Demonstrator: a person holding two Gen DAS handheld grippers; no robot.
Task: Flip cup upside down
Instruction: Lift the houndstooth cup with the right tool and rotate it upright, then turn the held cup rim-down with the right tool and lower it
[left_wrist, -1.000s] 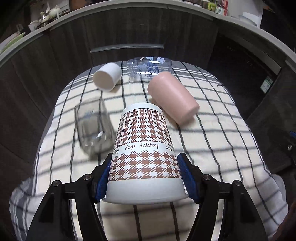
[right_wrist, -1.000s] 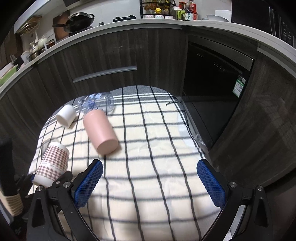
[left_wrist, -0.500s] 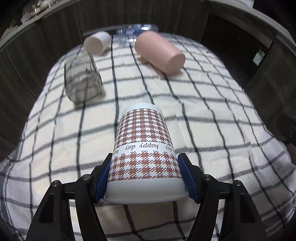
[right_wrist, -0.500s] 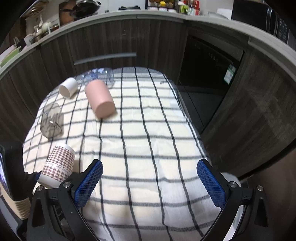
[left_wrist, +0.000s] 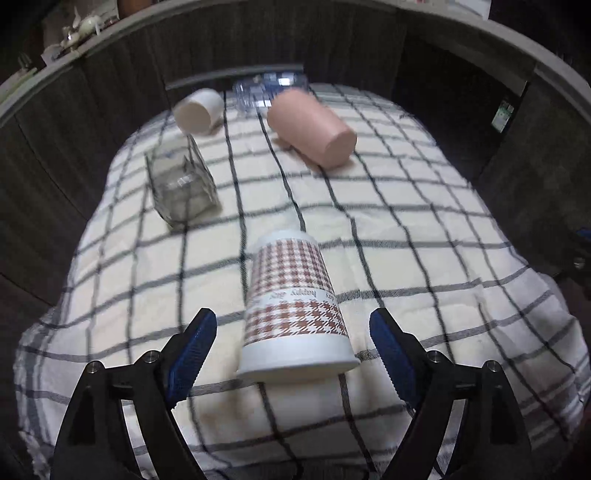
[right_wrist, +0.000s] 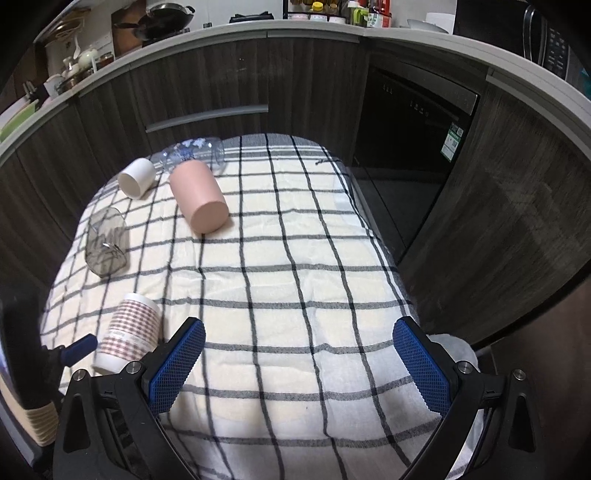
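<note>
A white cup with a brown houndstooth pattern (left_wrist: 293, 306) stands upside down on the checked cloth (left_wrist: 424, 229), wide rim down. My left gripper (left_wrist: 293, 345) is open, its blue pads apart on either side of the cup and not touching it. The cup also shows in the right wrist view (right_wrist: 129, 330), at the near left. My right gripper (right_wrist: 299, 363) is open and empty above the cloth's near edge.
A pink cup (left_wrist: 312, 127), a white cup (left_wrist: 199, 110), a clear printed glass (left_wrist: 269, 90) and a smoky square glass (left_wrist: 181, 188) lie on their sides at the far half of the cloth. Dark cabinets (right_wrist: 207, 81) and a dishwasher (right_wrist: 413, 122) stand behind.
My left gripper lowered the houndstooth cup onto the cloth, then opened and let it go. The cup now stands free. My right gripper stayed open.
</note>
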